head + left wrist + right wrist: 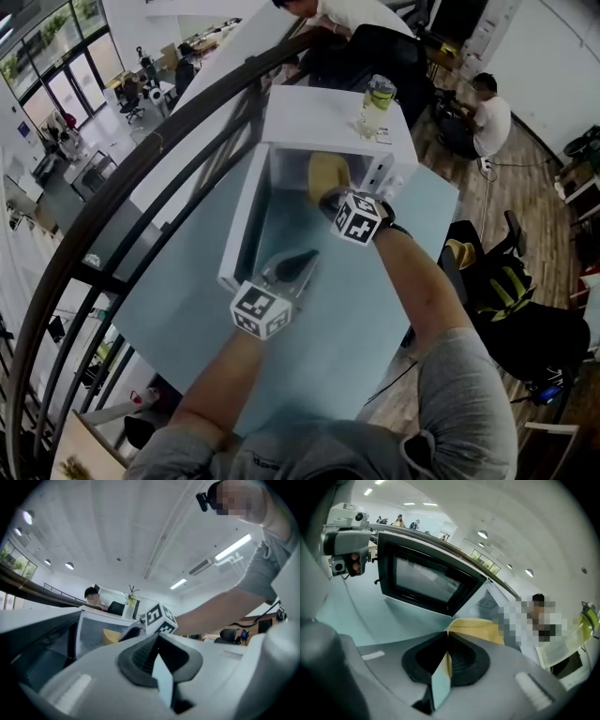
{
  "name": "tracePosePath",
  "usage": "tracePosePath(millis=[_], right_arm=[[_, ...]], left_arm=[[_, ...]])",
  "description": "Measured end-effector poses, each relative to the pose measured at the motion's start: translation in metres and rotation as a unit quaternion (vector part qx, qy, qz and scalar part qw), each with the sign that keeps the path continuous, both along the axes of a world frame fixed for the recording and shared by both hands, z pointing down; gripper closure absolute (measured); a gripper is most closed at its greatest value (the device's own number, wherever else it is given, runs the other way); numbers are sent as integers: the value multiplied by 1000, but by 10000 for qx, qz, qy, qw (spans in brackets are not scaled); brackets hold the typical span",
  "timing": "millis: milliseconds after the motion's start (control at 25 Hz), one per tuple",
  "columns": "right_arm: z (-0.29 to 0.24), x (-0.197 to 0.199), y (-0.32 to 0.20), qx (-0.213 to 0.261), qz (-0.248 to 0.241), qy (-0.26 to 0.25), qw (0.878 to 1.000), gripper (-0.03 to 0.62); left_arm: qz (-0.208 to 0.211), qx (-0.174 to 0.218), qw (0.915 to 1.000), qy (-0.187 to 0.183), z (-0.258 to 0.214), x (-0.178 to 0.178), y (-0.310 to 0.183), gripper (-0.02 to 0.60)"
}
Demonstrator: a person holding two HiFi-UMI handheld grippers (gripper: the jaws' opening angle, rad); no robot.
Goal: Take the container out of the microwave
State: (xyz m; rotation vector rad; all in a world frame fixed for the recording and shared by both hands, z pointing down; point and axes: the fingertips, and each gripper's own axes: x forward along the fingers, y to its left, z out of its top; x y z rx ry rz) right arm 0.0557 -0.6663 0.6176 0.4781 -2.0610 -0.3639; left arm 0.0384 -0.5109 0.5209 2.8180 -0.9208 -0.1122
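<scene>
Your right hand-held gripper [330,199] is closed on the yellow container [327,172]. In the right gripper view the two jaws stand very narrow, with only the thin yellow wall between the pads. The container is in the open front of the white microwave [319,117], in the right part of the cavity. I cannot tell if its bottom rests on the cavity floor.

The container looks round, like a bowl, so no clear long axis can be seen. In the right gripper view its edge runs across, just above the jaws. The gripper comes to it from above at a slant, with your forearm over the light blue surface [347,319]. Whether the mouth faces straight up, I cannot tell.

The microwave door [246,225] is swung open to the left. Your left hand-held gripper [302,258] is in front of the door, close to its free edge. Its jaws are together and there is nothing between them.

On top of the microwave stands a clear bottle [376,105] with a greenish label, but the print is too small to read. The marker cube [357,218] on the right gripper carries black and white square patterns only, and so does the cube [261,309] on the left one.
</scene>
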Motion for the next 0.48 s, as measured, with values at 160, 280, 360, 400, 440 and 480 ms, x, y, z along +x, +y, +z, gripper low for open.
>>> tracePosePath(millis=[160,280,360,400,440,480], right_arm=[[-21,-3,36,-18,6,-74,10000,579],[-42,-2,60,35,34,-93,9999,579],[-57,0,74,96,60,-101,9999,579],[-65,0,81,126,70,-100,9998,579],[-72,1,88,155,76,-94,9998,579],[-80,1,95,187,79,-86,9998,579]], left_arm=[[-108,110,9999,31,-29,-12,18,558],[-150,234,9996,34,-53,-20,35,558],[-198,307,9993,30,-69,-26,47,558],[-234,340,9991,33,-76,-29,52,558],[-274,377,9989,38,-84,-34,58,558],[-315,419,9986,41,-92,-38,63,558]])
